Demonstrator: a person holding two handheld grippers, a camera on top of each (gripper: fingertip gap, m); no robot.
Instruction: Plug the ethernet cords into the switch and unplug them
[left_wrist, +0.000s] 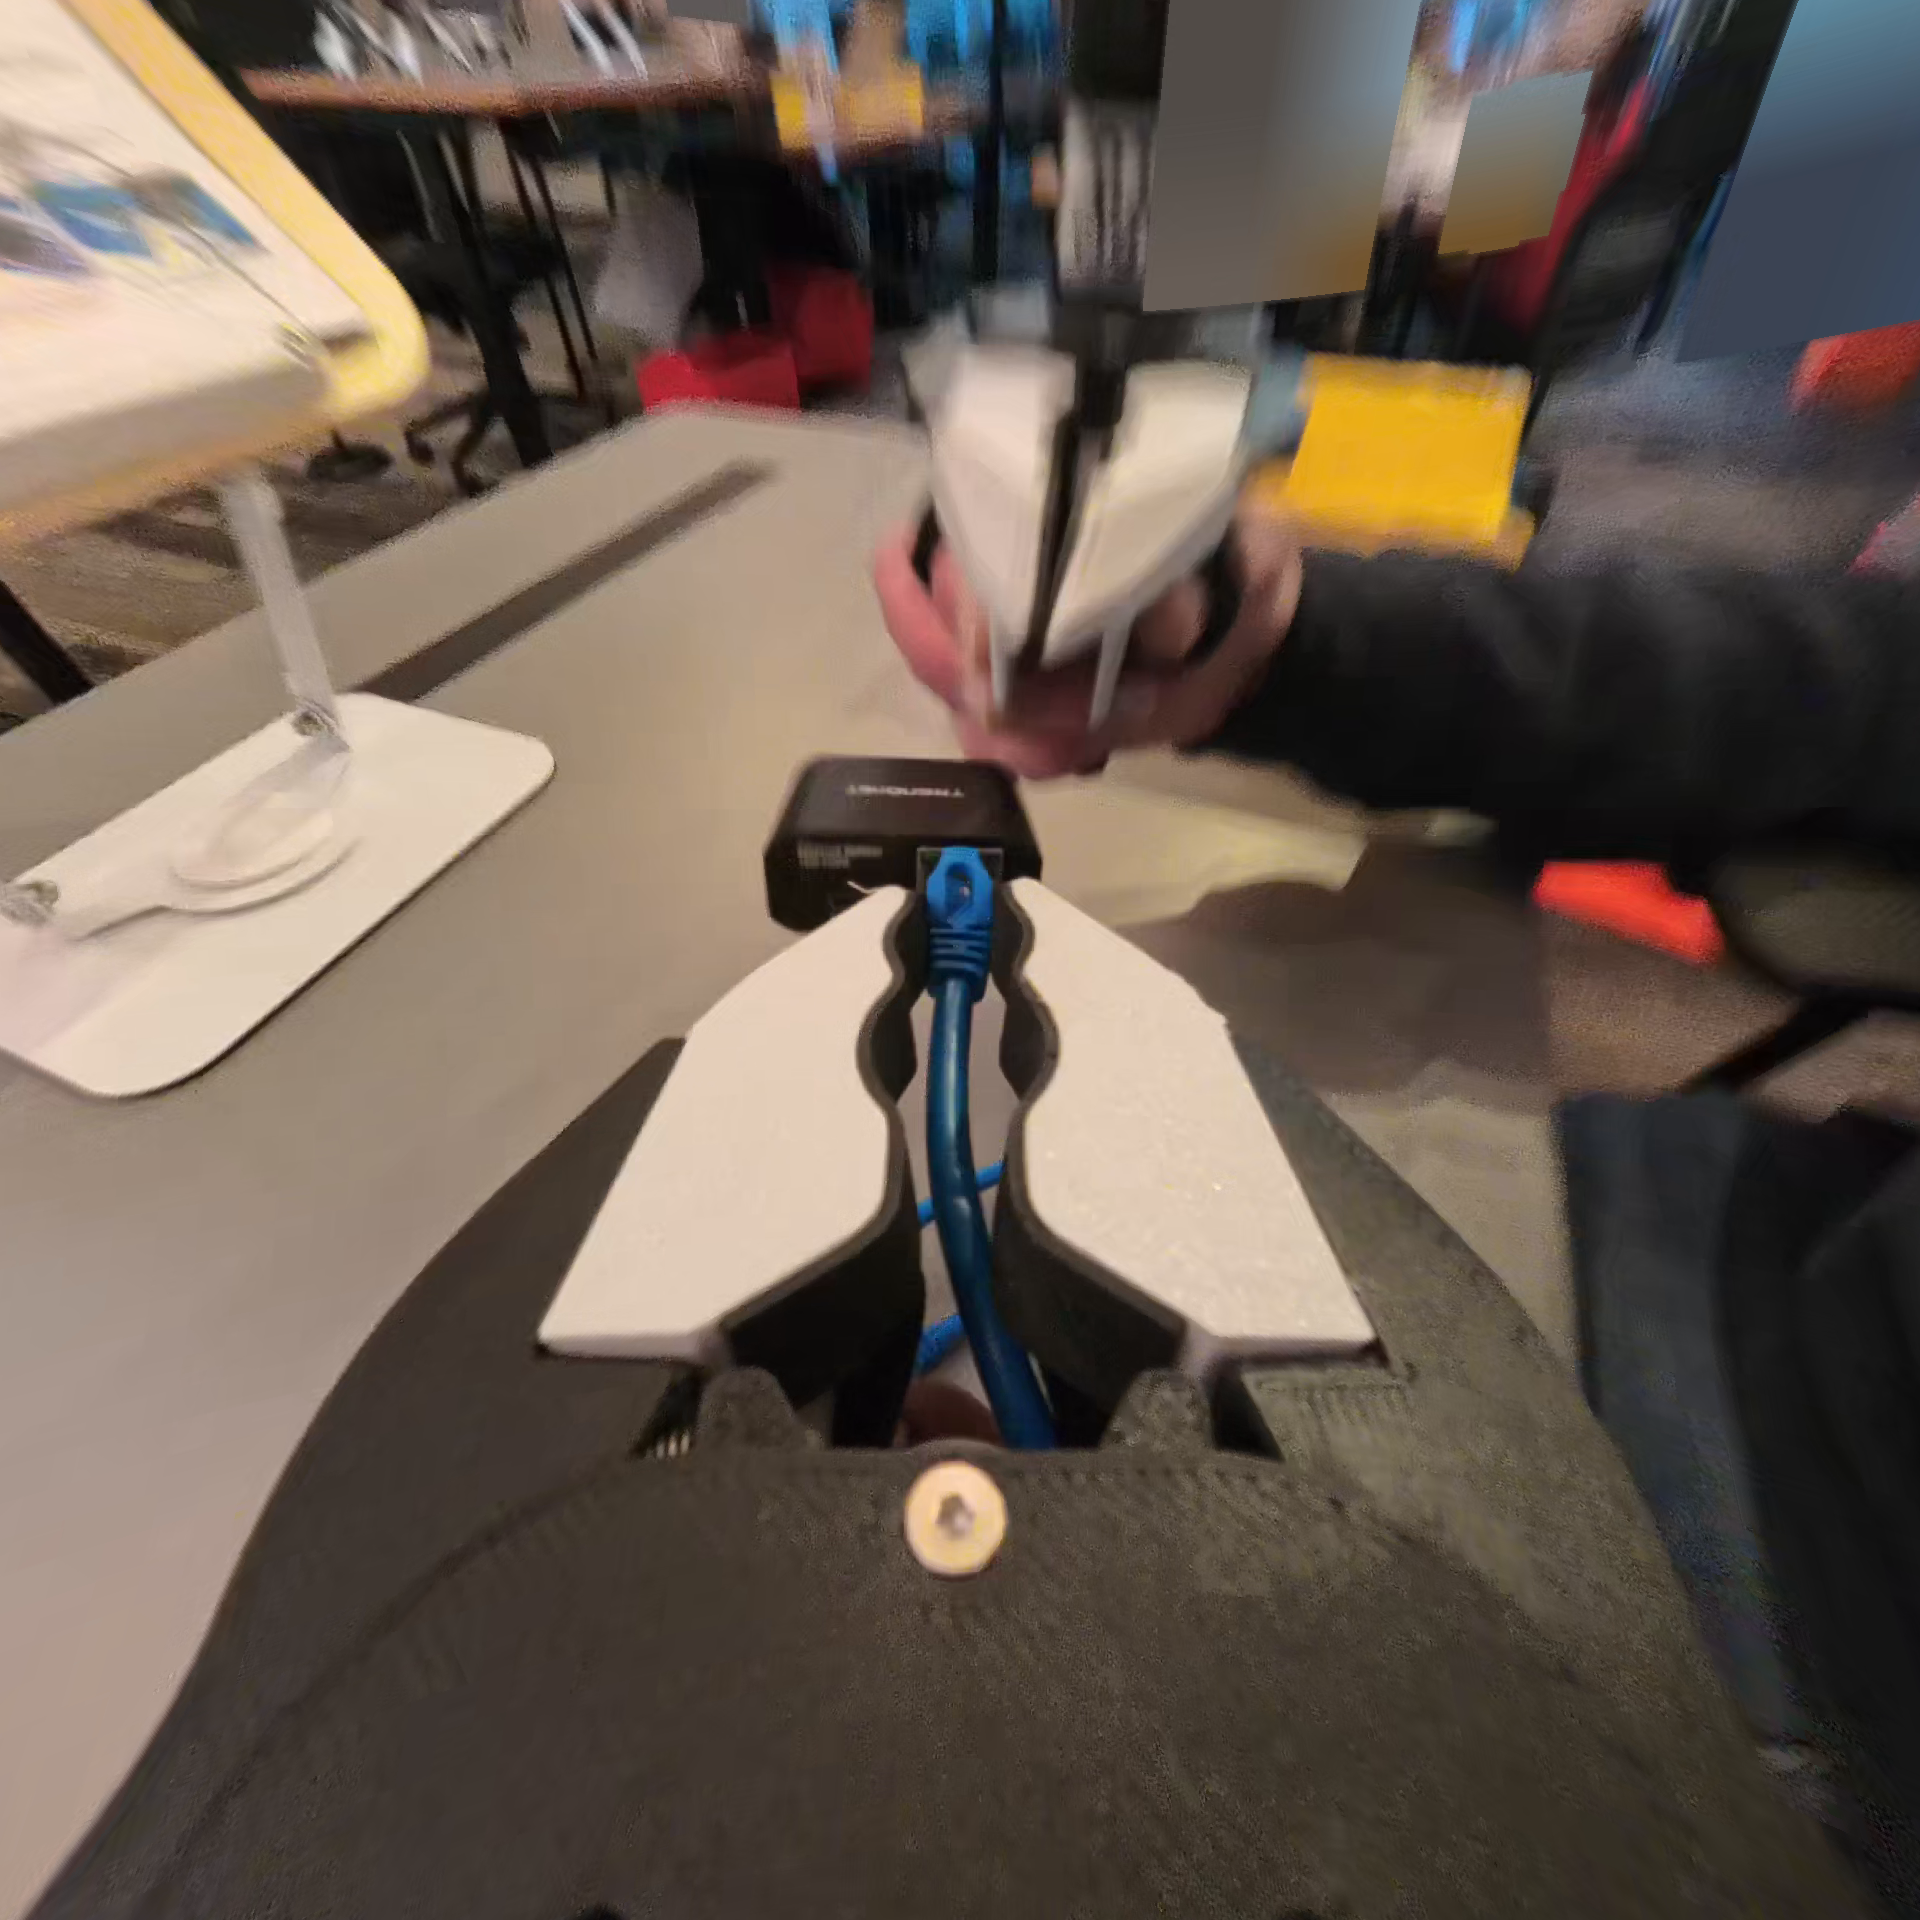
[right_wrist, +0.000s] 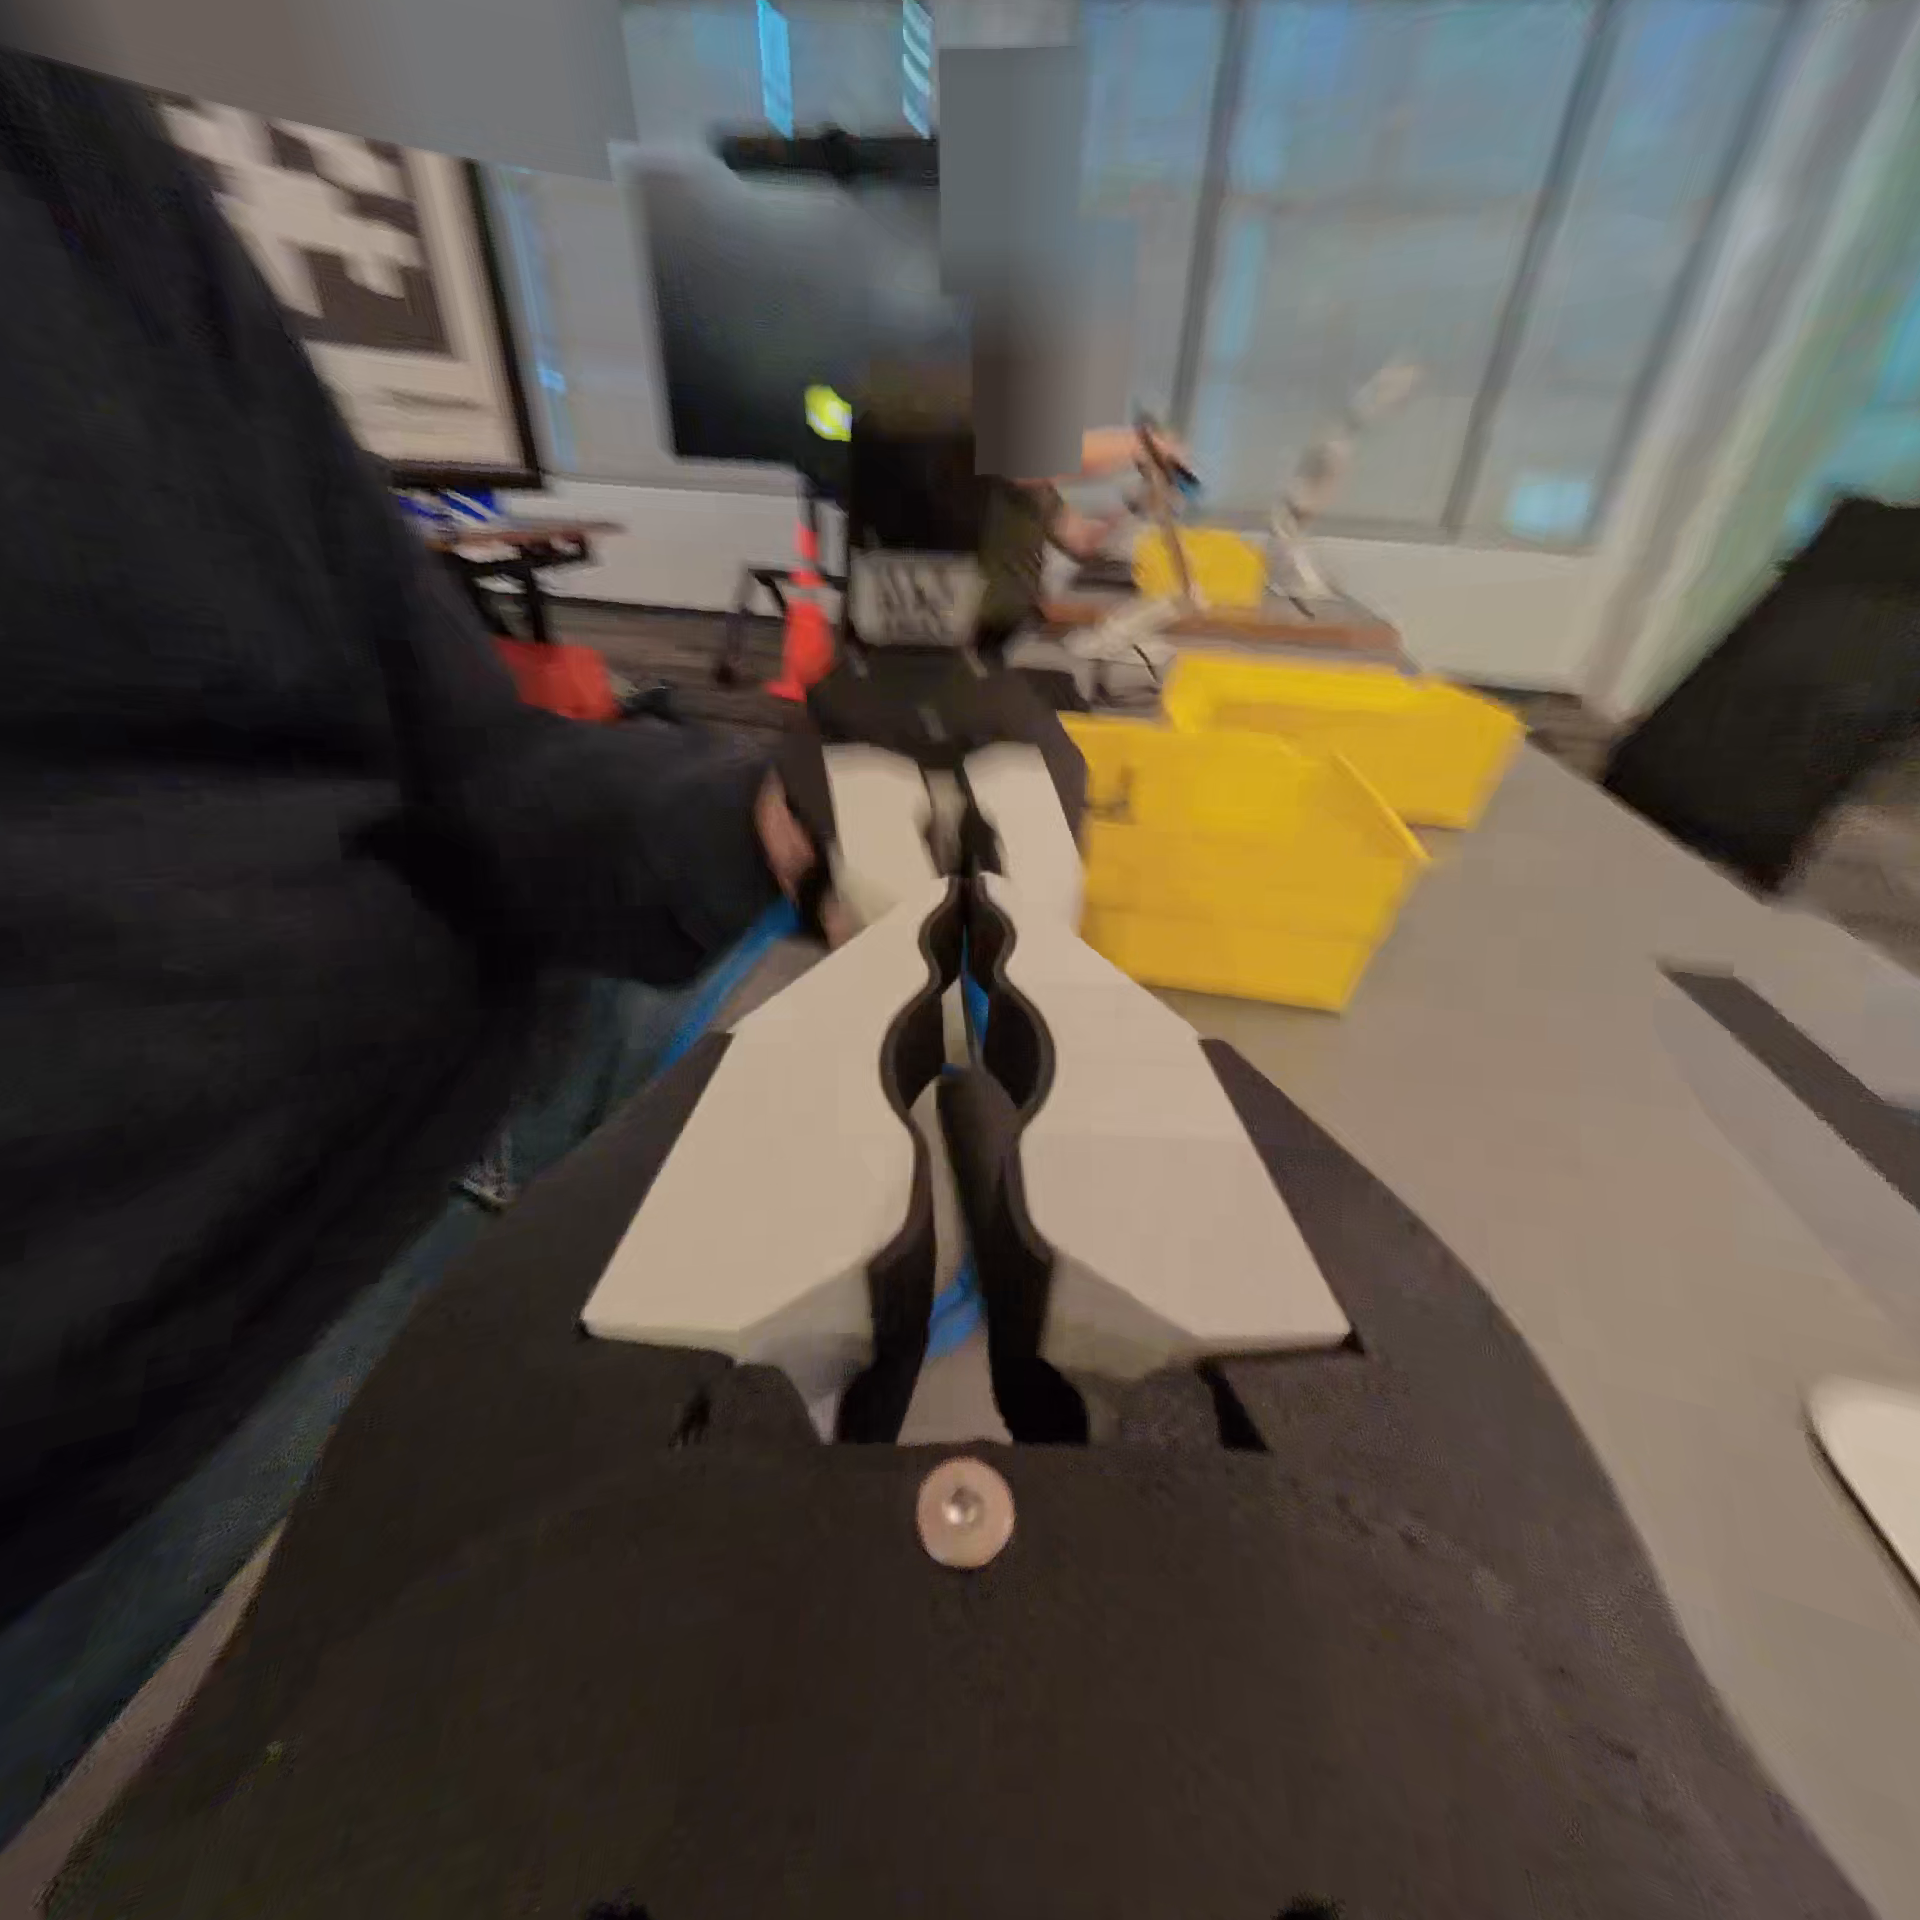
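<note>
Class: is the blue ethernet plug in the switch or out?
In. The blue plug has its tip inside a port on the black switch, held by the left hand-held gripper.

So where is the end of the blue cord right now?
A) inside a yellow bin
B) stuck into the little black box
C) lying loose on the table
B: the blue cord runs between the left claw fingers, its plug seated in the black box.

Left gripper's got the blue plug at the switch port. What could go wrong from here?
1. The switch lies loose on the table; the right gripper hovers above it, shut and not bracing it, so pushing or pulling may slide it.
2. The left gripper clamps the blue plug by its boot; unplugging without pressing the latch could strain the port.
</note>
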